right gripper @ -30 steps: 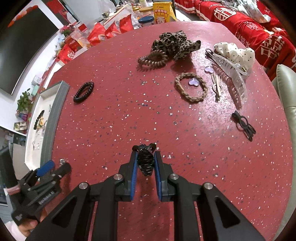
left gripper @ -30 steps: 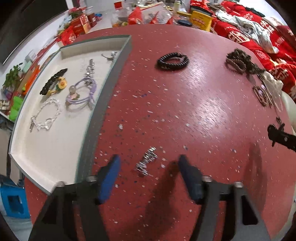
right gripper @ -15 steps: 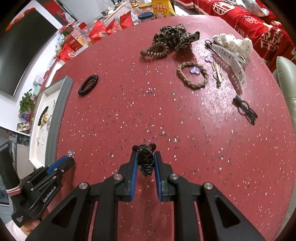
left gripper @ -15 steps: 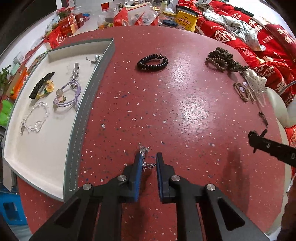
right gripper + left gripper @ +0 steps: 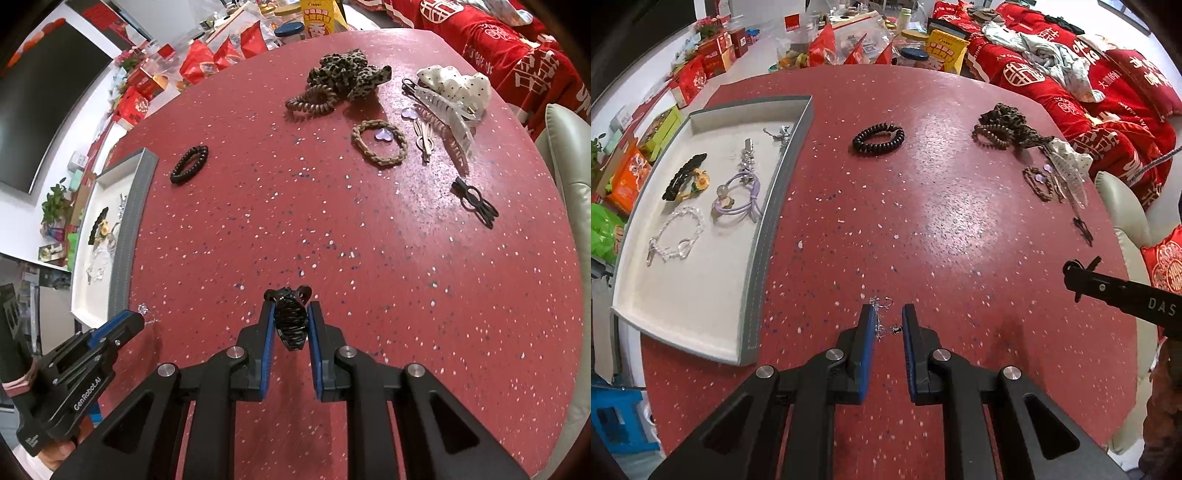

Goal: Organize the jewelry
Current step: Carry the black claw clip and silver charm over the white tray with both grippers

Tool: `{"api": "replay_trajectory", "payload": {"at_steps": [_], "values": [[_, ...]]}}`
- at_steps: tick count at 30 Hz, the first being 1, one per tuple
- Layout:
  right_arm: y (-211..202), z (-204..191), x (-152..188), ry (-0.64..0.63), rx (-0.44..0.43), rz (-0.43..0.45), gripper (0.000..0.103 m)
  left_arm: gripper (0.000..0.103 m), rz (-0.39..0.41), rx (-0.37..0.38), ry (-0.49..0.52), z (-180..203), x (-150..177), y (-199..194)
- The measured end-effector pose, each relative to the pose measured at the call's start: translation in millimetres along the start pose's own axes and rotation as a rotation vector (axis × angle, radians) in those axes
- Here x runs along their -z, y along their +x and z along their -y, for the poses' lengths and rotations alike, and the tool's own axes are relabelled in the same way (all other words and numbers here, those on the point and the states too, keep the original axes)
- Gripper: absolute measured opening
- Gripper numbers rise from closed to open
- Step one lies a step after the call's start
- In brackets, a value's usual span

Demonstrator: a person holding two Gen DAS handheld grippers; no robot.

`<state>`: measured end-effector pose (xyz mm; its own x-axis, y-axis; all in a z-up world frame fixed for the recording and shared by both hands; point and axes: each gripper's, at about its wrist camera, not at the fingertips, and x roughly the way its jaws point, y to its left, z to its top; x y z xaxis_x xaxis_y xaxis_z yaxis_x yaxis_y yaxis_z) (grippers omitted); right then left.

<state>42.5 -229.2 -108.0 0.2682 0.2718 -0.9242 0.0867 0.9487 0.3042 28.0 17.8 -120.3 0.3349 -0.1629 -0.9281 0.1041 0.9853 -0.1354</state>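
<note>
My left gripper (image 5: pixel 887 318) is shut on a small silver chain piece (image 5: pixel 882 320) and holds it above the red table, right of the white tray (image 5: pixel 759 236). The tray holds a clear bead bracelet (image 5: pixel 674 236), a purple hair tie (image 5: pixel 738 199), a black clip with a sunflower (image 5: pixel 685 177) and silver pieces (image 5: pixel 746 157). My right gripper (image 5: pixel 290 314) is shut on a black claw clip (image 5: pixel 290 317) above the table's near side. The left gripper also shows in the right wrist view (image 5: pixel 122 325), with the silver piece at its tip.
On the table lie a black coil tie (image 5: pixel 878 138), a brown coil tie and leopard scrunchie (image 5: pixel 340 81), a braided band (image 5: pixel 378 142), a clear claw clip (image 5: pixel 443 110), a polka-dot scrunchie (image 5: pixel 458 83) and a black clip (image 5: pixel 474 201). Boxes and red cushions ring the table.
My left gripper closed on the silver chain piece and lifted it off the table. My right gripper kept hold of the black claw clip and barely moved.
</note>
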Motion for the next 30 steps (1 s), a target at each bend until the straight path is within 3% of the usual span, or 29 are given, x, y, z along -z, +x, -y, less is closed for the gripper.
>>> {"api": "replay_trajectory", "payload": {"at_steps": [13,30], "values": [[-24.9,-41.4,3.9,-0.068,-0.001,-0.016,0.019,0.017,0.030,0.000,-0.028,-21.4,4.0,-46.2],[-20.1,-139.6,-13.8,-0.225,-0.049,-0.039,0.019,0.017,0.092,-0.049,-0.183,-104.3,-3.0,-82.0]]}}
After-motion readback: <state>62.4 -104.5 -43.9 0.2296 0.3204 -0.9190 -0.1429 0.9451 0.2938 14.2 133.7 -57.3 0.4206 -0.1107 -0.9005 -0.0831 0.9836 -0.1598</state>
